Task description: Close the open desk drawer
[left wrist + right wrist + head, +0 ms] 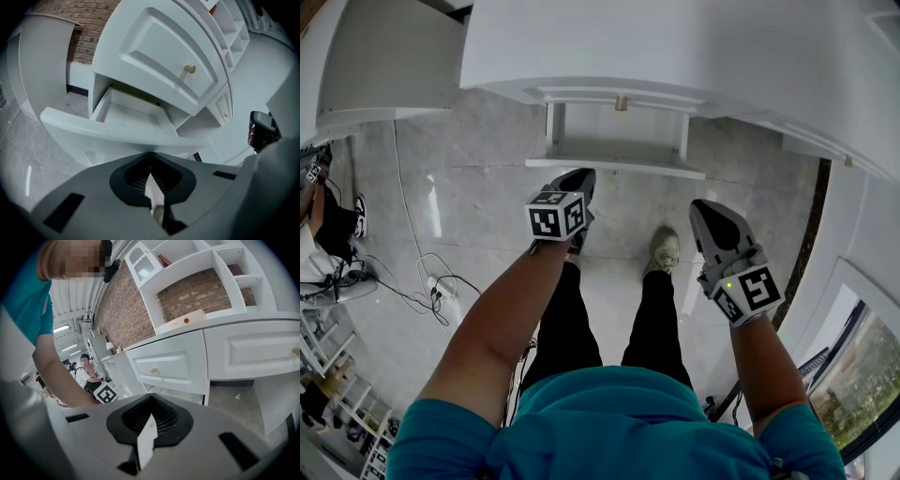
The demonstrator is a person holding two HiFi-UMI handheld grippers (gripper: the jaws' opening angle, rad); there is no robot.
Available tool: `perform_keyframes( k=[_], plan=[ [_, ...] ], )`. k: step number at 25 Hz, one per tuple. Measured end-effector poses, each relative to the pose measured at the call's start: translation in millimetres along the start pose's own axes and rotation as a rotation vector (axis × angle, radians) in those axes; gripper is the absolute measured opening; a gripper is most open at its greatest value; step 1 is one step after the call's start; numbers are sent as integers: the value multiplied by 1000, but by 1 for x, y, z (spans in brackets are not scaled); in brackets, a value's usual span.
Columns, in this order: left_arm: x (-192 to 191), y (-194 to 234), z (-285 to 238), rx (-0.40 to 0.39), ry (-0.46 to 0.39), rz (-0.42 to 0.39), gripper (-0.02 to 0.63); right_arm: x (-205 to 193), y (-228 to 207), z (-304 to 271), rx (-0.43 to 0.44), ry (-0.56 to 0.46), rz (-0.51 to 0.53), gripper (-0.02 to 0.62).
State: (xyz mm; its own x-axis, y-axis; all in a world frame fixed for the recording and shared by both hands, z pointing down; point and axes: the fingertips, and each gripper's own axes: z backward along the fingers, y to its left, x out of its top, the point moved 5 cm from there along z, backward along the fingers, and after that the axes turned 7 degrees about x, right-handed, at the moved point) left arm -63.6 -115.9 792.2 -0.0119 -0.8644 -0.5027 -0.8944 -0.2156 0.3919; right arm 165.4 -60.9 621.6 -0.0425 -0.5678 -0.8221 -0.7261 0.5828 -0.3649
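Observation:
A white desk (675,47) fills the top of the head view. Its lower drawer (614,166) is pulled out under an upper drawer with a brass knob (622,102). My left gripper (575,184) hovers just in front of the drawer's front panel, jaws shut and empty. My right gripper (710,217) hangs lower and to the right, away from the drawer, also shut and empty. In the left gripper view the open drawer (117,133) lies right ahead of the left gripper (150,155), its inside bare. The right gripper (150,398) looks sideways at the open drawer (180,395).
My legs and shoes (664,249) stand on the grey tiled floor below the drawer. Cables and a power strip (436,286) lie on the floor at left. A hutch with shelves (206,282) tops the desk against a brick wall. Another person (86,371) is far behind.

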Motion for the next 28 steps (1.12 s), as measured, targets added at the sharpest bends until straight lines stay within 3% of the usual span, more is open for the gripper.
perform_keyframes(
  k=[28],
  plan=[
    [38,5,-23,11,-20,-19,14,3,-16,-1,-7,-4,-17,23]
  ],
)
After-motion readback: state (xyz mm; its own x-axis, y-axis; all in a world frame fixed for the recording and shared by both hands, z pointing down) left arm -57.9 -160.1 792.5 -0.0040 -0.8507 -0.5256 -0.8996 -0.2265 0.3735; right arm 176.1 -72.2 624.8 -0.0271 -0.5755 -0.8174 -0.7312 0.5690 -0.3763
